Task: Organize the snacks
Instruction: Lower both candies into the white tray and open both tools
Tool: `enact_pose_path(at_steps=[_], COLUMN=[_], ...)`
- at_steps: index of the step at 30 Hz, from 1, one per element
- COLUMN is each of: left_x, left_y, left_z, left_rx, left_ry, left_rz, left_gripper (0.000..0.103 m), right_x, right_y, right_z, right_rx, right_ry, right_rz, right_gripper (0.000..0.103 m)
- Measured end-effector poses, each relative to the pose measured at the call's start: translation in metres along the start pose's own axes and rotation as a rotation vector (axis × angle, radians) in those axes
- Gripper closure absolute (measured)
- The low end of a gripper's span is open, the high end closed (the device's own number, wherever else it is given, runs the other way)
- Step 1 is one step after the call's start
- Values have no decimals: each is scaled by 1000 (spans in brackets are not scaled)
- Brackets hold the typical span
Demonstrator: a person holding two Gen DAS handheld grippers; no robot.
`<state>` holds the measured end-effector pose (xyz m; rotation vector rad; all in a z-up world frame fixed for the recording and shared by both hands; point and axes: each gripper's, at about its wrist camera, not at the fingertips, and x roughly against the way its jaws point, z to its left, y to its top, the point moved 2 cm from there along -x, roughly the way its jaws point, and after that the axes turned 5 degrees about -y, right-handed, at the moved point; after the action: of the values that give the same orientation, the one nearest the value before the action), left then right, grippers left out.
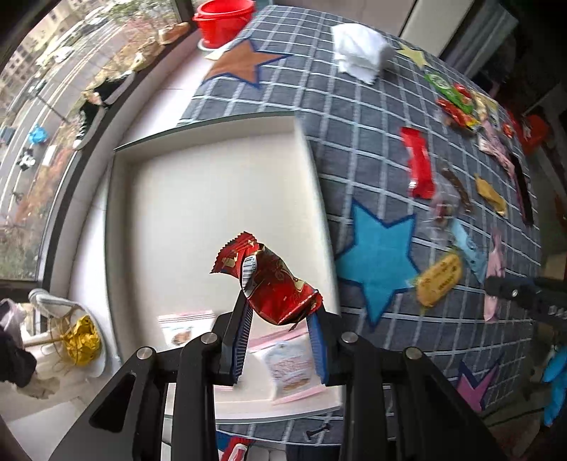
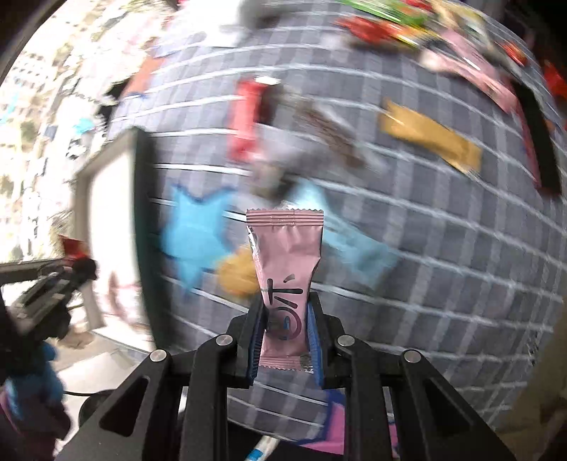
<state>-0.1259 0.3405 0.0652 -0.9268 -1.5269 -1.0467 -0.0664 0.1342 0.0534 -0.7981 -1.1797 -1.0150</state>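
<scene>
We have 2 grippers at work, each with a snack clamped between its blue pads. Our left gripper (image 1: 280, 312) points straight down and is clenched on a crumpled red foil snack (image 1: 269, 283), which sticks out past the fingertips, tilted toward the left. Directly under it lies the white tray (image 1: 212, 184), its far rim just beyond the snack's tip. Inside the tray, close below the fingers, we see 2 pink-edged packets (image 1: 287, 365), partly hidden by the fingers.

To the right of that gripper the grey checked cloth (image 1: 354, 106) begins, touching the tray's right wall, with a blue star patch (image 1: 379, 266) just beside the tray. Further right lie loose snacks: a red bar (image 1: 420, 163), a round yellow packet (image 1: 439, 280) near the star, a gold wrapper (image 1: 490, 195), and a mixed heap at the far right edge. Ahead, well beyond the tray, stand a red bowl (image 1: 223, 21) and a white crumpled napkin (image 1: 361, 49).

Our right gripper (image 2: 285, 337) is clenched on a pink snack packet (image 2: 285, 255), held upright with its crimped end pointing away from the fingers. The cloth below it is blurred. To its left we make out the tray's edge and the other gripper with its red snack; ahead lie the same red bar and a tan wrapper (image 2: 430, 138).
</scene>
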Motion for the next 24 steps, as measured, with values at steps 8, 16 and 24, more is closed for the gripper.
enact_pose_path(at_steps=[8, 16, 24], left_x=[-7, -19, -21], left_y=[-21, -40, -48], left_z=[39, 58, 56], left_rx=[78, 123, 85], left_ry=[43, 70, 127], left_rz=[24, 55, 57], left_gripper=[69, 69, 40], right_x=[-20, -53, -63], right_y=[16, 14, 8], right_z=[101, 168, 182], right_rx=[196, 317, 341], right_ry=[108, 92, 35], right_rz=[32, 105, 141], right_gripper=[79, 79, 70])
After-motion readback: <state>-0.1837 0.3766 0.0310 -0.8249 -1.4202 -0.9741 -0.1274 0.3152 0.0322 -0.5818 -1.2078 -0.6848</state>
